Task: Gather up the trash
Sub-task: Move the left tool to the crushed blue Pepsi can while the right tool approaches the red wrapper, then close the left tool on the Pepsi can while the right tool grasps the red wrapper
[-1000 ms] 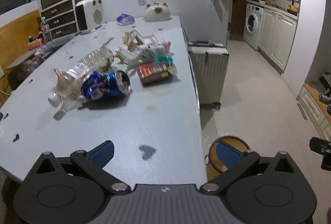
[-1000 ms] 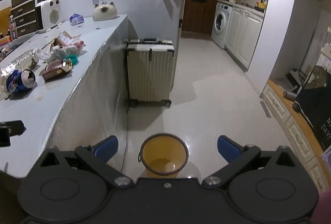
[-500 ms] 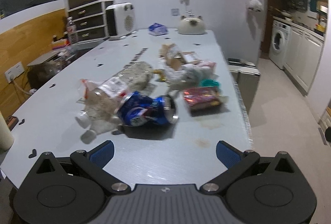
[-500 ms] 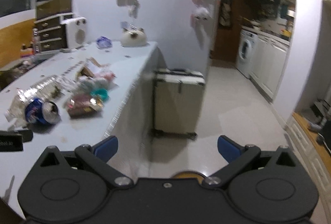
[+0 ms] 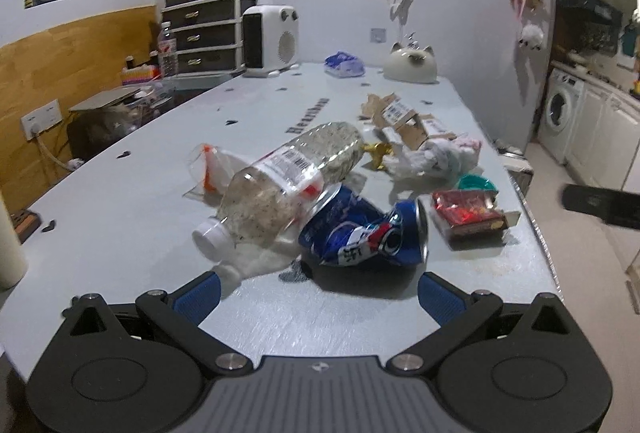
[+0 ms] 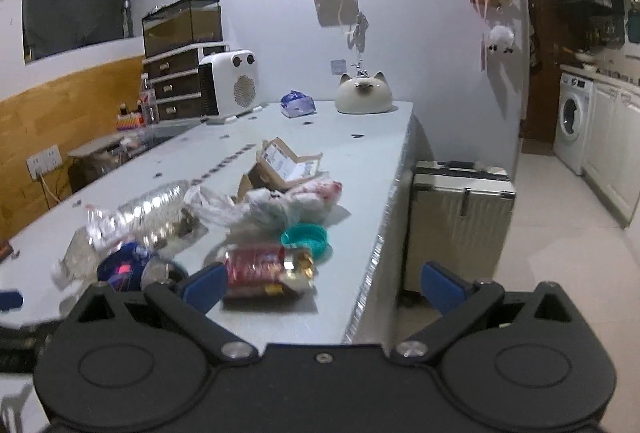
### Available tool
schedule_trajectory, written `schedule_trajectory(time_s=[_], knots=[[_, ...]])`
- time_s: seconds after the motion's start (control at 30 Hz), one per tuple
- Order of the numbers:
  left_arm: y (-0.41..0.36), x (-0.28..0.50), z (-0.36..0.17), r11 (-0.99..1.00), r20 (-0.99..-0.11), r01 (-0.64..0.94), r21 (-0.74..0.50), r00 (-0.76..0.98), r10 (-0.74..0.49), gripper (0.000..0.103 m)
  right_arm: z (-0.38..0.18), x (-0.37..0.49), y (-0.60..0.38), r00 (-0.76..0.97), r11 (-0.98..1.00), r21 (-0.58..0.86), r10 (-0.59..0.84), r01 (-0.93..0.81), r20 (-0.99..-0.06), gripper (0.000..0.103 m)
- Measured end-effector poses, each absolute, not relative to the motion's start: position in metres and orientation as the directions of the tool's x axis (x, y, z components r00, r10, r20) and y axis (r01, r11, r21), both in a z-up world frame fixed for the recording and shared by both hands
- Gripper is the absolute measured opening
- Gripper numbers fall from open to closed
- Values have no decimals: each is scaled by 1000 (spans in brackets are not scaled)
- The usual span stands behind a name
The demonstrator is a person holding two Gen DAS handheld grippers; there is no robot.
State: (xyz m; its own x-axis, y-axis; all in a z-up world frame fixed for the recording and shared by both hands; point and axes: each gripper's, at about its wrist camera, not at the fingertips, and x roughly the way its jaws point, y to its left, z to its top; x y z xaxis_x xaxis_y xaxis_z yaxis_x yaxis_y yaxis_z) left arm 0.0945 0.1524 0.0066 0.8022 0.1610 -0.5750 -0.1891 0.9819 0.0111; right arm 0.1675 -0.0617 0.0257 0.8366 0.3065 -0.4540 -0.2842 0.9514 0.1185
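- On the pale table (image 5: 120,233), nothing looks collected yet; the whole heap of trash lies there untouched.
- Nearest the left gripper (image 5: 318,291) lies a crushed blue can (image 5: 360,233), with a clear plastic bottle (image 5: 288,181) leaning on it.
- Beside them sit a red snack packet (image 5: 466,215), a teal lid (image 5: 476,183), crumpled white wrappers (image 5: 432,157) and torn cardboard (image 5: 400,115).
- Left gripper spreads wide, holding nothing, lined up just short of the can.
- Right gripper (image 6: 320,287) is also spread wide and empty, its left finger close to the snack packet.
- No bin shows in either view, so every piece still seems left to gather.
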Motion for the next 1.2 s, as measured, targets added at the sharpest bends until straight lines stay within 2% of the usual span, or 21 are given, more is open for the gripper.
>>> schedule_trajectory(time_s=[0.1,0.23,0.47,0.77,0.97,1.03,1.1,1.2], knots=[[154,102,3,990,-568,-140,-36,818,94,103,16,186,-57,821,944,166,330,-285,-467,103],[153,113,-1,994,-546,-65,-90,838,5,103,3,204,-48,797,941,160,338,-298,-502,103],[143,138,-3,999,-459,36,-35,887,-48,103,-4,227,-43,771,931,204,366,-304,-521,102],[153,183,-17,1000,-530,22,3,848,-17,103,-1,225,-42,759,911,200,411,-360,-505,103],[160,201,-22,1000,-578,16,21,816,-1,103,-2,231,-32,737,906,189,419,-379,-530,103],[161,200,-23,1000,-579,18,7,815,-11,101,-5,234,-27,729,906,177,416,-385,-543,103],[163,195,-22,1000,-575,18,-14,818,-23,90,-6,237,-22,720,898,164,427,-409,-547,103],[165,186,-22,999,-571,11,-32,821,-27,88,-3,247,-20,711,886,150,444,-438,-546,103]])
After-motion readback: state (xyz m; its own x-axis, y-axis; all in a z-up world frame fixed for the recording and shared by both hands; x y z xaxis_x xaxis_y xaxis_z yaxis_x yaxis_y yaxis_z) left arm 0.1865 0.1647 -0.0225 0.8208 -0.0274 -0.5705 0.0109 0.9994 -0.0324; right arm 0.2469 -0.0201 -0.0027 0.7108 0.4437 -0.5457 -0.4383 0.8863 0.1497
